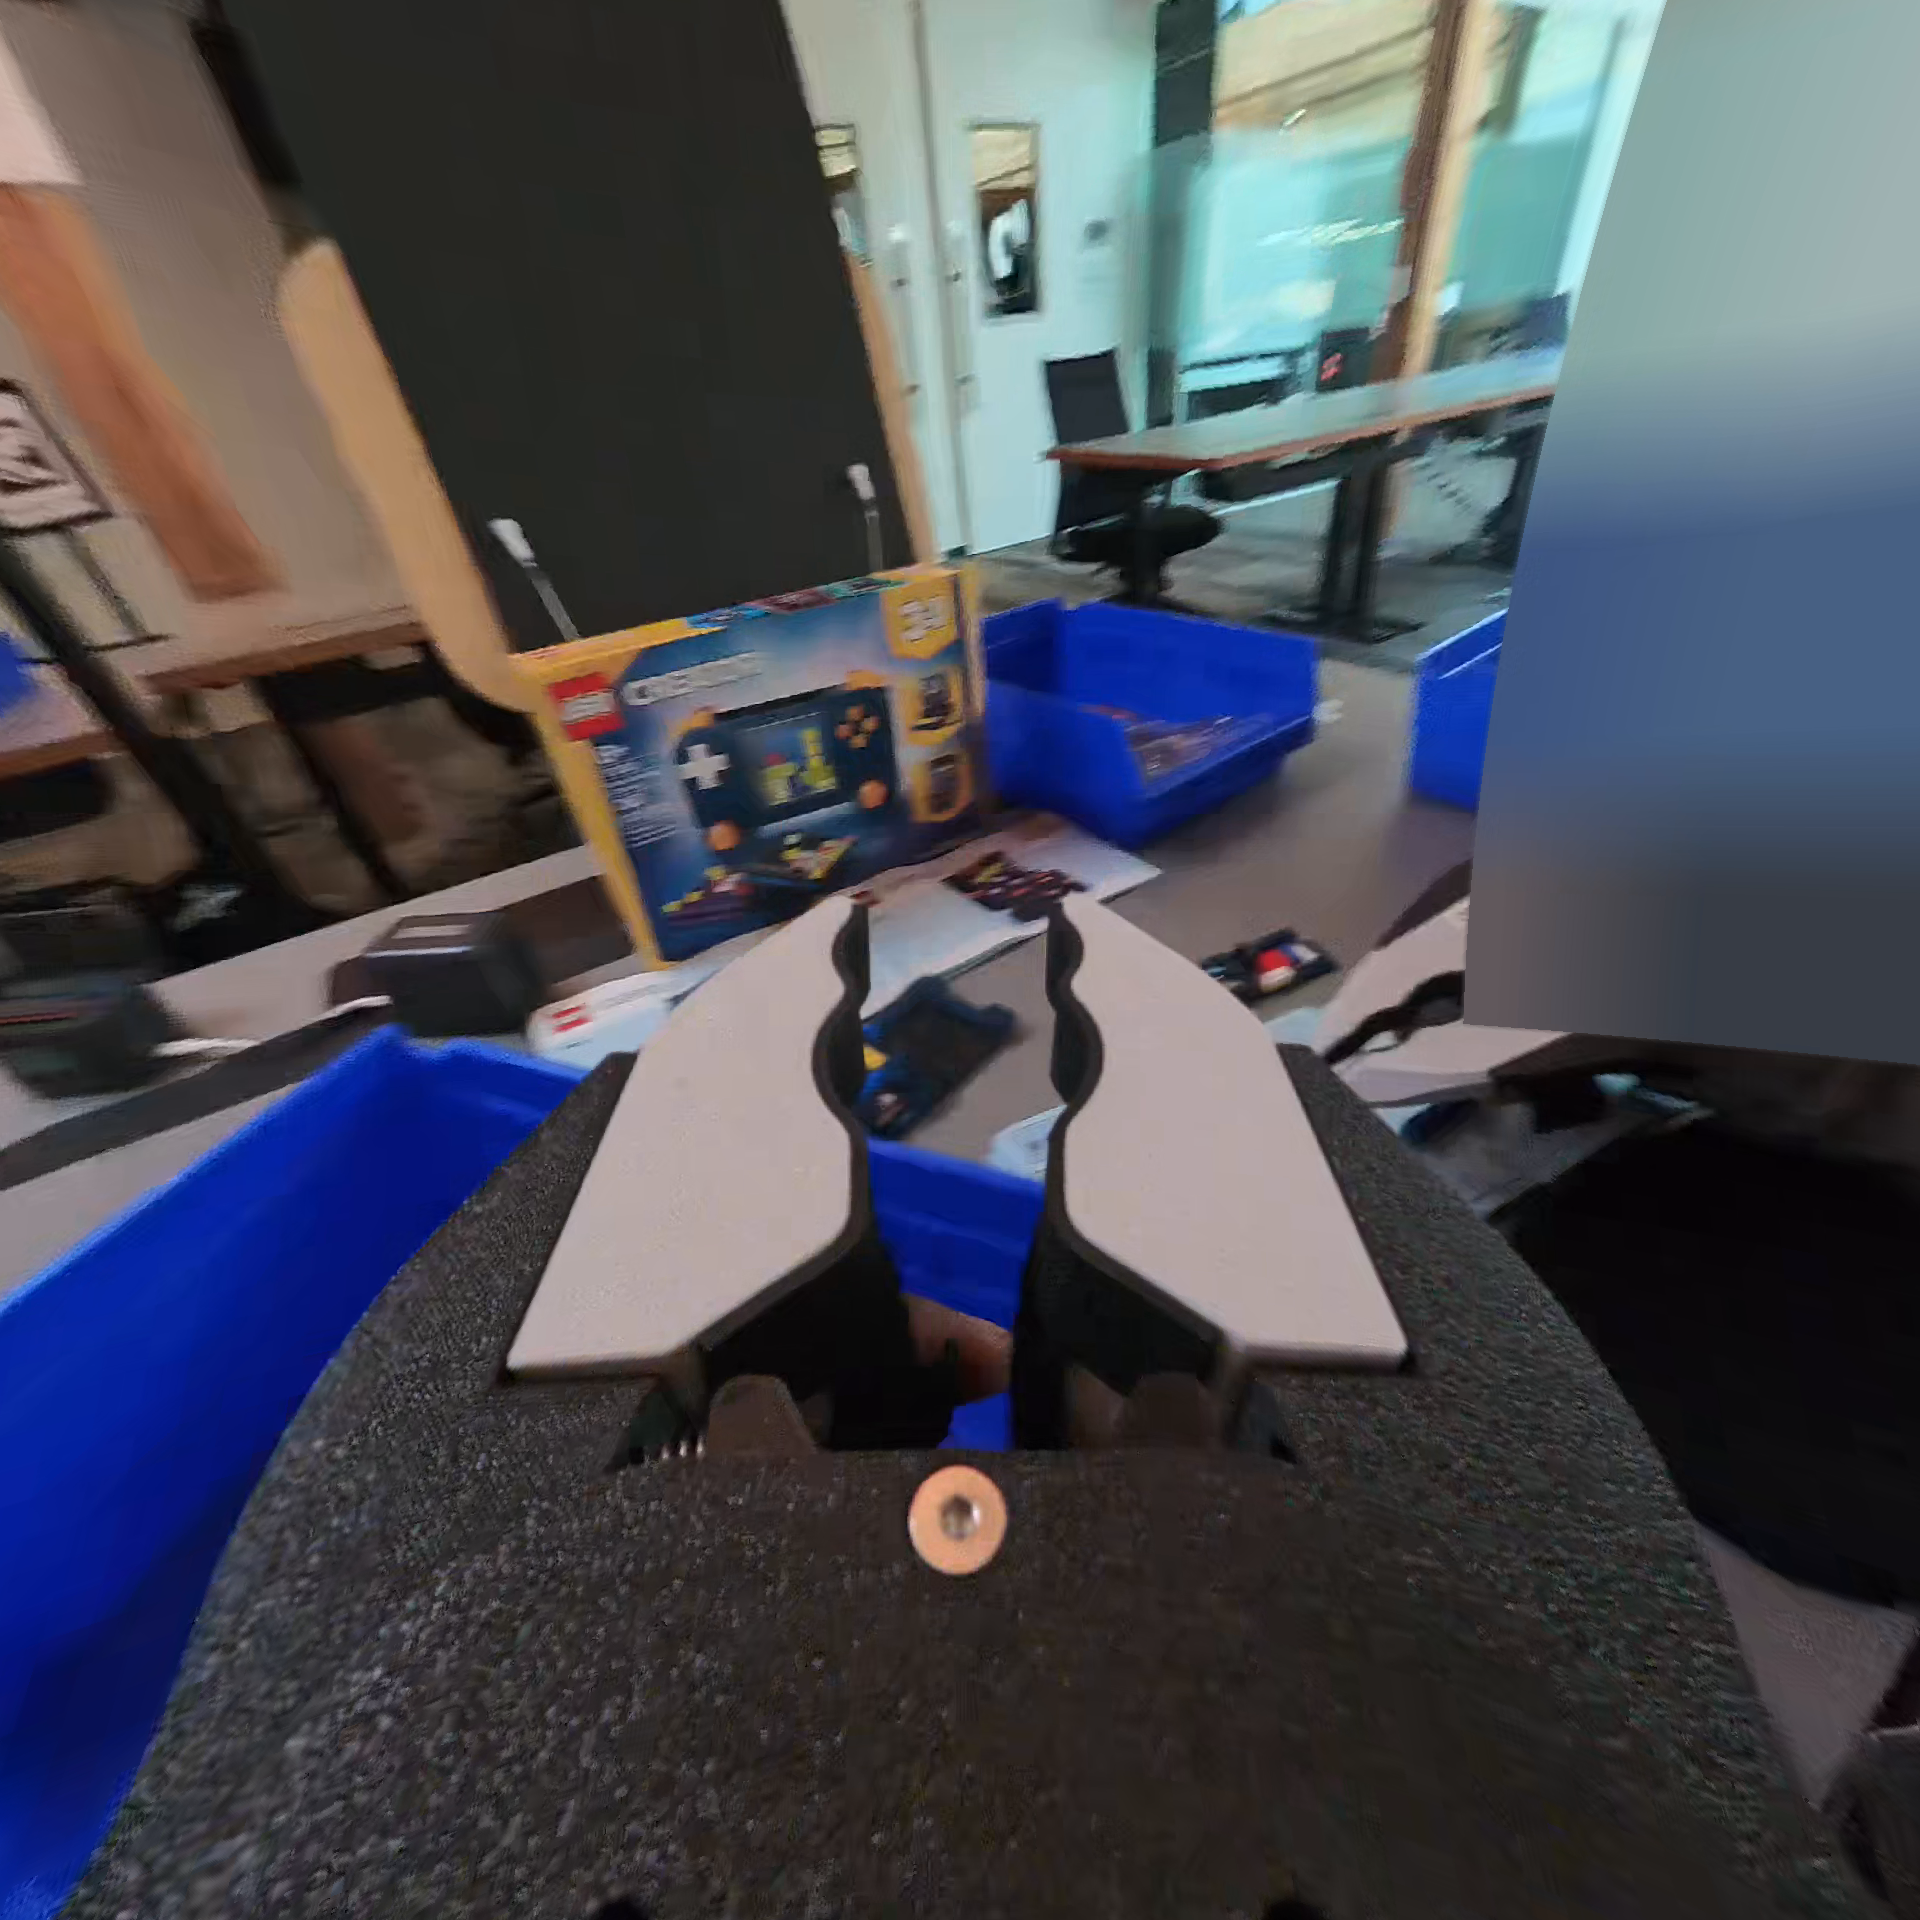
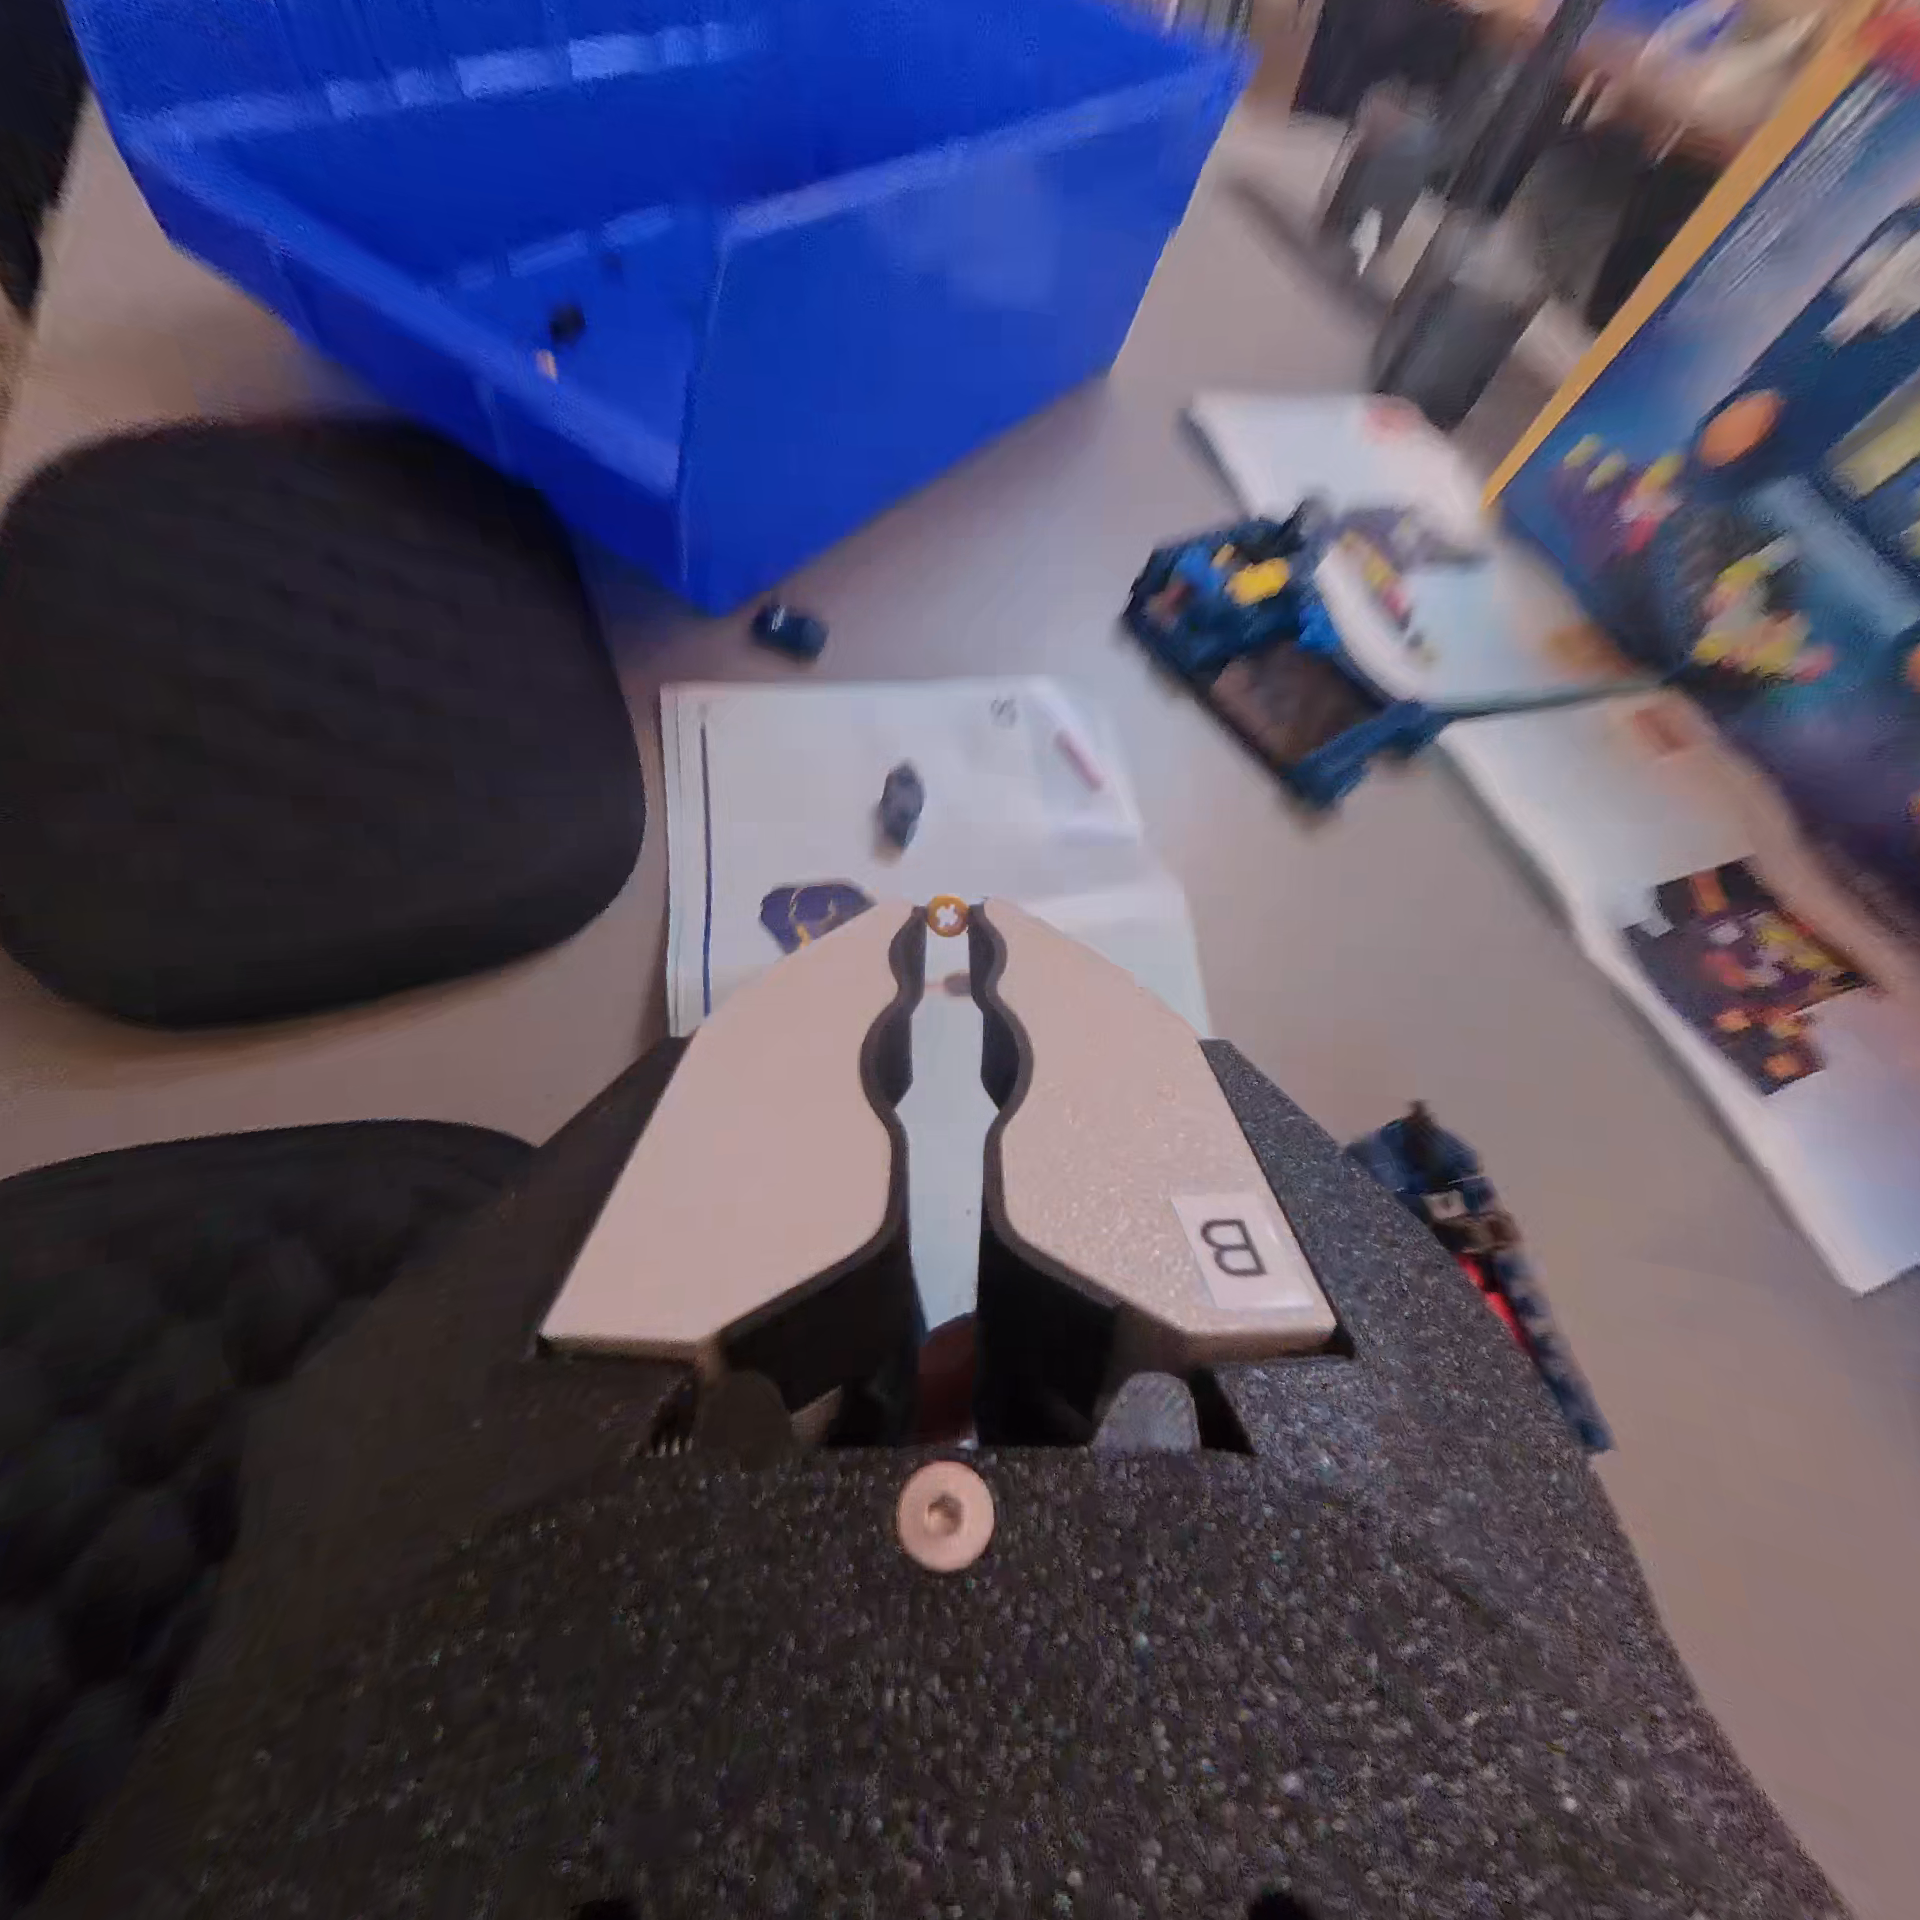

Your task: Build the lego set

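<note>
- orange ring piece, small and round with a cross-shaped hole, sits pinched at the very tips of the right gripper; both fingertips press on its sides, so these jaws are clamped on it.
- right gripper hangs above an open instruction booklet lying flat on the grey table; a small dark piece rests on that page.
- just beyond the booklet stands a big blue bin, with a tiny dark blue brick on the table at its foot.
- to the right, a partly built blue and yellow model lies beside a second open booklet and the toy set box.
- left gripper has its jaws apart with nothing between them; it is raised over the rim of a blue bin.
- ahead of it the box stands upright, another blue bin to its right.
</note>
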Available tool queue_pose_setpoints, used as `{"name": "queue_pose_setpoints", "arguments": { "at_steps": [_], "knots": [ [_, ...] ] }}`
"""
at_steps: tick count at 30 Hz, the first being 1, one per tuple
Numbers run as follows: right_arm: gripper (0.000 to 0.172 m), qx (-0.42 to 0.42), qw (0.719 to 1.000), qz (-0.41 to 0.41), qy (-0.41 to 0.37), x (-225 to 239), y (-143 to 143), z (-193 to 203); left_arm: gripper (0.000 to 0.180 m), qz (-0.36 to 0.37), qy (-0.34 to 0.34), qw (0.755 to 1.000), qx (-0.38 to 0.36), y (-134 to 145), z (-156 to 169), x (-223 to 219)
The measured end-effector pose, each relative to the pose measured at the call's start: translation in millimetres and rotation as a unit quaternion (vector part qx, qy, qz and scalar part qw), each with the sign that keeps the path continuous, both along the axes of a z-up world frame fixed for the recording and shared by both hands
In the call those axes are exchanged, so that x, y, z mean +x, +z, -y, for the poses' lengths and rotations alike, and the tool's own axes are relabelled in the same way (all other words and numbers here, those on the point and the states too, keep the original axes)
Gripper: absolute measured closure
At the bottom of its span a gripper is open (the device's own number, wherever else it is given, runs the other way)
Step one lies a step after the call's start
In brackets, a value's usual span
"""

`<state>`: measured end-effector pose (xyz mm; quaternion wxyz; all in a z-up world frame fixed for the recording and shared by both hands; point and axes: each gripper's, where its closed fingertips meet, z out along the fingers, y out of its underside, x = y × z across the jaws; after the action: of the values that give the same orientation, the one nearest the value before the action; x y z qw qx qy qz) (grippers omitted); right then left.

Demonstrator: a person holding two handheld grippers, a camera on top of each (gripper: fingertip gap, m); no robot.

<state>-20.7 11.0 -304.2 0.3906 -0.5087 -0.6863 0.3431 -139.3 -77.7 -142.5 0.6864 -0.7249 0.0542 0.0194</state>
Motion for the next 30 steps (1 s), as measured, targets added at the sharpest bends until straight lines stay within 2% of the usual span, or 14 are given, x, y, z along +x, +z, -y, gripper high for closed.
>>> {"name": "queue_pose_setpoints", "arguments": {
  "at_steps": [2, 7, 11, 13, 20, 23, 27, 30],
  "knots": [
    [0.164, 0.012, 0.999, 0.042, -0.012, -1, -15, -3, 0.148, -0.011, 0.013, 1.000, -0.011, -1, 10, -11],
    [0.164, -0.006, 0.997, 0.075, -0.026, 3, -29, -10, 0.146, -0.016, 0.014, 0.999, -0.036, -15, 17, -17],
    [0.155, -0.013, 0.992, 0.125, -0.017, 9, -45, -7, 0.144, -0.057, 0.016, 0.996, -0.065, -25, 14, -18],
    [0.148, -0.007, 0.992, 0.123, -0.010, 9, -43, -5, 0.144, -0.074, 0.016, 0.994, -0.079, -28, 13, -19],
    [0.137, 0.005, 0.999, 0.027, -0.024, 7, -11, -13, 0.145, -0.139, 0.049, 0.981, -0.128, -30, 11, -47],
    [0.137, -0.013, 0.997, -0.066, -0.039, 8, 19, -19, 0.147, -0.163, 0.057, 0.973, -0.151, -34, 8, -66],
    [0.140, -0.074, 0.980, -0.174, -0.063, 17, 52, -30, 0.146, -0.152, 0.044, 0.958, -0.239, -69, -5, -107],
    [0.143, -0.105, 0.969, -0.215, -0.064, 24, 63, -33, 0.144, -0.152, 0.031, 0.933, -0.325, -104, -18, -144]
  ]
}}
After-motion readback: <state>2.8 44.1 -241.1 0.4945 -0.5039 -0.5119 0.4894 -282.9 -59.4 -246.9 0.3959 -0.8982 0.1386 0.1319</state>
